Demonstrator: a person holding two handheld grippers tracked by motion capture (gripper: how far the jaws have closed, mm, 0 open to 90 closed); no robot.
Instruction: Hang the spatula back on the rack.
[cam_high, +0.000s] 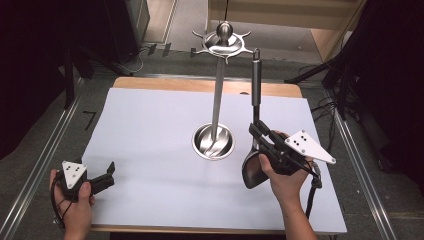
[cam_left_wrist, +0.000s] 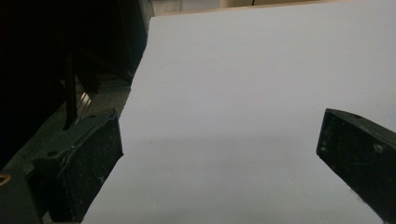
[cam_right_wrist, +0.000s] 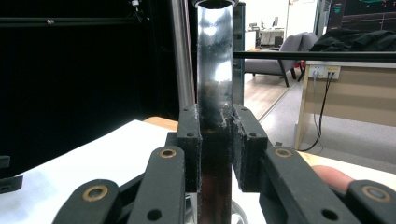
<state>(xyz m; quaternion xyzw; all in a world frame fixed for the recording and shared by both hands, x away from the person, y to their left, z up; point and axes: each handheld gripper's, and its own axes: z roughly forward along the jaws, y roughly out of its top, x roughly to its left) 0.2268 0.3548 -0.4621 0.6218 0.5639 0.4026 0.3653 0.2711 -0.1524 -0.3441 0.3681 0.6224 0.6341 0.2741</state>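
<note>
R gripper is clamping the handle of a kitchen utensil, fingers closing narrow on the shaft w/ both pads touching it. Utensil is standing roughly upright, dark scoop-shaped head pointing down near the bench, metal handle rising up past the far bench edge in the high view. R gripper view: shaft is sitting centred between the fingers, steel upper part above them, darker part below.

Utensil rack is standing mid-bench, just L of the held utensil, not touching it: round steel base, thin pole, hooked crown on top.

L gripper is resting at the near L bench corner, well apart from the rack, fingers standing wide w/ bare bench surface between them.
</note>
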